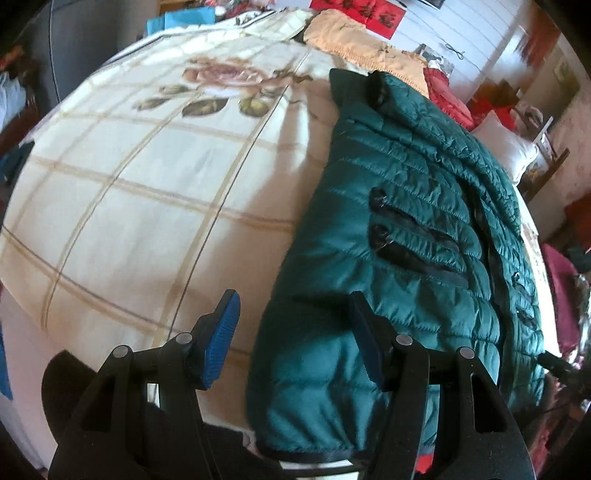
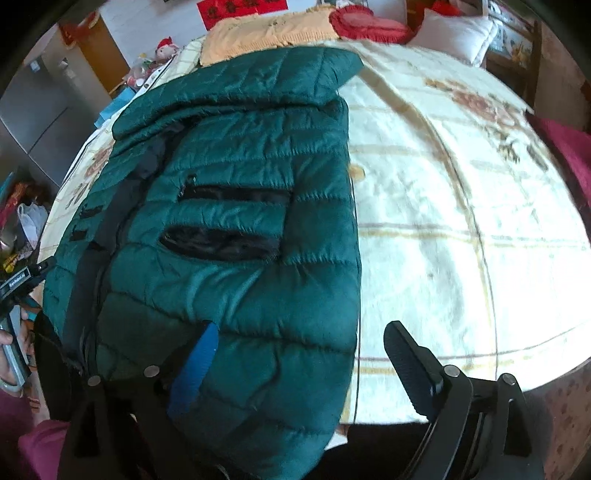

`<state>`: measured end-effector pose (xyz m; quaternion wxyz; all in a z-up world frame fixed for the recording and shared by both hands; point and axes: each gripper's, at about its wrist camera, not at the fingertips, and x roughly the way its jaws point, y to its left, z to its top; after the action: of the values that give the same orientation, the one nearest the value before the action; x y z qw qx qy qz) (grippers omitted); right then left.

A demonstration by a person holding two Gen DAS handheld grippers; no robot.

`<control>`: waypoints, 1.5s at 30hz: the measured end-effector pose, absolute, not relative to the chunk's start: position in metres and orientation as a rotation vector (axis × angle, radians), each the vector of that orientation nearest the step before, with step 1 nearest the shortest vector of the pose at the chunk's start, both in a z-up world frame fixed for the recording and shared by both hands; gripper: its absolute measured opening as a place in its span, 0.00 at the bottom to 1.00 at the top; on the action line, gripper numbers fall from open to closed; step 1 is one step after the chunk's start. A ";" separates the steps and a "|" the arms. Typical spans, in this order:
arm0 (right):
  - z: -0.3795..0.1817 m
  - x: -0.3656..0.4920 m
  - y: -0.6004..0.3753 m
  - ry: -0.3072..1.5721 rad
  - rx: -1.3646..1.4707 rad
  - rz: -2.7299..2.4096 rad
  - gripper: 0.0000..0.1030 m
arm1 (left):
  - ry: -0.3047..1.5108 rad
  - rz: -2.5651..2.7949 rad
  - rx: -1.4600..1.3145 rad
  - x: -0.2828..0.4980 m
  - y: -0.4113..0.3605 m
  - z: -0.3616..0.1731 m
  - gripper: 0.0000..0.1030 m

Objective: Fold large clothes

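Observation:
A dark green quilted jacket lies lengthwise on the bed, folded narrow, with two black pocket slits facing up. My left gripper hovers over its near left hem corner. One blue pad is over the bare sheet and the other finger is over the jacket, neither pressing. My right gripper stands wide open over the near right hem edge. Its blue pad is above the jacket and its black finger above the sheet. Nothing is gripped.
The bed sheet is cream with tan checks and rose prints. An orange blanket, a red cushion and a white pillow lie at the head end. A maroon cloth hangs over the right side.

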<state>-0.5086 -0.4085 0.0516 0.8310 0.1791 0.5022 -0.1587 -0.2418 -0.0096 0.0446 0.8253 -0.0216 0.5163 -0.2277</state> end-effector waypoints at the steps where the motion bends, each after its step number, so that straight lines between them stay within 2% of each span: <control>1: 0.049 -0.511 -0.410 1.070 0.400 -0.329 0.87 | 1.108 -0.486 -0.044 -0.242 -0.008 0.043 0.59; 4: 0.042 -0.515 -0.414 1.074 0.472 -0.289 0.87 | 1.135 -0.498 -0.039 -0.244 -0.006 0.039 0.65; 11: 0.035 -0.518 -0.402 1.085 0.528 -0.194 0.88 | 1.185 -0.560 -0.085 -0.250 -0.006 0.033 0.67; 18: 0.035 -0.517 -0.386 1.074 0.557 -0.110 0.88 | 1.166 -0.606 0.036 -0.263 -0.027 0.033 0.74; 24: 0.033 -0.515 -0.385 1.026 0.594 -0.071 0.87 | 1.165 -0.606 0.053 -0.262 -0.029 0.032 0.75; 26: 0.034 -0.513 -0.381 1.030 0.552 -0.074 0.68 | 1.164 -0.610 0.067 -0.262 -0.030 0.032 0.75; 27: 0.036 -0.512 -0.378 1.031 0.519 -0.085 0.55 | 1.165 -0.611 0.076 -0.262 -0.031 0.032 0.75; 28: 0.036 -0.512 -0.379 1.021 0.520 -0.086 0.49 | 1.167 -0.611 0.081 -0.262 -0.031 0.032 0.74; 29: 0.036 -0.513 -0.381 1.011 0.537 -0.080 0.47 | 1.169 -0.611 0.082 -0.262 -0.032 0.032 0.71; 31: 0.037 -0.515 -0.385 0.997 0.549 -0.074 0.34 | 1.167 -0.613 0.073 -0.263 -0.033 0.034 0.53; 34: 0.041 -0.515 -0.389 0.978 0.545 -0.062 0.27 | 1.145 -0.604 0.086 -0.265 -0.033 0.038 0.36; 37: 0.049 -0.512 -0.389 0.955 0.529 -0.052 0.25 | 1.117 -0.592 0.103 -0.268 -0.034 0.044 0.22; 39: 0.054 -0.512 -0.391 0.936 0.527 -0.049 0.24 | 1.099 -0.595 0.102 -0.268 -0.033 0.050 0.16; 45: 0.091 -0.507 -0.401 0.822 0.536 -0.024 0.20 | 1.035 -0.625 0.011 -0.262 -0.029 0.079 0.13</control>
<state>-0.5074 -0.4007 0.0906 0.8820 0.2572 0.3948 -0.0115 -0.2618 -0.0292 0.0787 0.8227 0.0052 0.4867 -0.2938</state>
